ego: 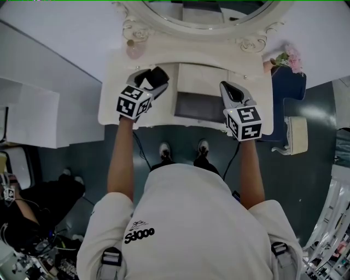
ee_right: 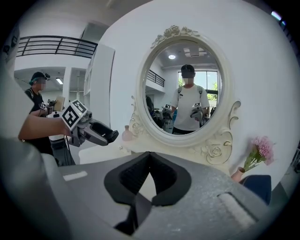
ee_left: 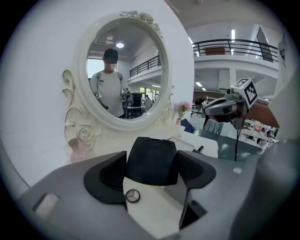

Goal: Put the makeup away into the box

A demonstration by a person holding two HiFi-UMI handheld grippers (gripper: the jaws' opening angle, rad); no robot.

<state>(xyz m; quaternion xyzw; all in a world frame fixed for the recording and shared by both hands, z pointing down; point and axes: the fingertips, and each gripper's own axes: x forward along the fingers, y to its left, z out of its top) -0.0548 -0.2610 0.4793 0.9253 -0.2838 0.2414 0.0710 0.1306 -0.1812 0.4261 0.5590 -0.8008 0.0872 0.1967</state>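
I stand in front of a white vanity table [ego: 112, 104] with an oval mirror [ego: 208, 13]. My left gripper [ego: 155, 78] hovers over the table's left half, shut on a black, square-edged makeup case [ee_left: 152, 159] that fills the gap between its jaws. The right gripper [ego: 229, 88] hangs over the right half with its jaws shut together [ee_right: 149, 161] and nothing in them. Between the two, a drawer-like open box [ego: 198, 105] with a grey inside sits at the table's front edge. A small round ring-like item [ee_left: 132, 196] lies on the tabletop below the case.
A pink bottle [ego: 133, 50] stands at the mirror's left foot. Pink flowers in a vase [ego: 289, 57] sit at the table's right end. A dark blue chair [ego: 289, 87] and a white stool [ego: 298, 135] stand to the right, a white wall [ego: 49, 82] to the left.
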